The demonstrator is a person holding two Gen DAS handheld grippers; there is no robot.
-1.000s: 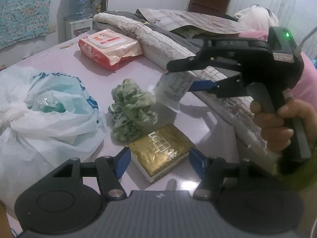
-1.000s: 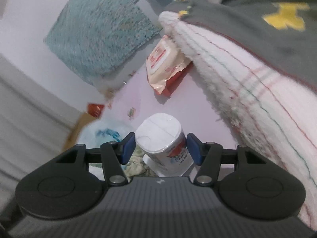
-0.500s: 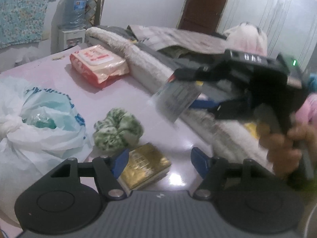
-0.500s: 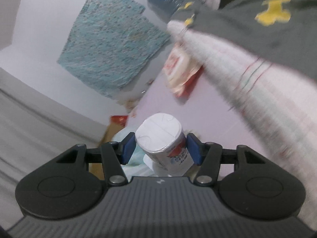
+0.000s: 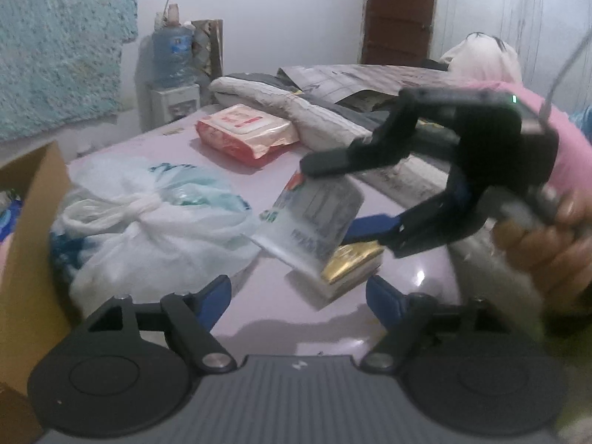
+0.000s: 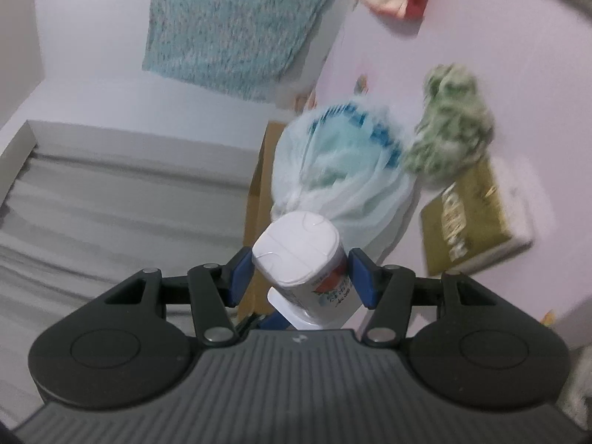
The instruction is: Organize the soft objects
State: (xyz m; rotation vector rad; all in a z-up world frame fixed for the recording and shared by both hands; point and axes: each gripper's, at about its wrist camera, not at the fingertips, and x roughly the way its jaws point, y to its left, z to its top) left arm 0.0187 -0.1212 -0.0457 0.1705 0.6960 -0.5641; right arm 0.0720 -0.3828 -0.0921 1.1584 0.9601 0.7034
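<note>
My right gripper [image 6: 299,273]: jaws pinch white tube [image 6: 303,259], cap fwd, above knotted plastic bag [image 6: 344,170]. My left gripper [image 5: 298,296]: jaws spread, nothing btwn.

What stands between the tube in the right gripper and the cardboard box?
The tied plastic bag lies on the line from the tube, held in the right gripper, to the cardboard box behind it.

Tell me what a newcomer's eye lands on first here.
First, the right hand-held gripper, shut on a white tube and carrying it above the pink table. Next, the knotted white plastic bag at the table's left beside a cardboard box, then the gold packet and green scrunchie.
</note>
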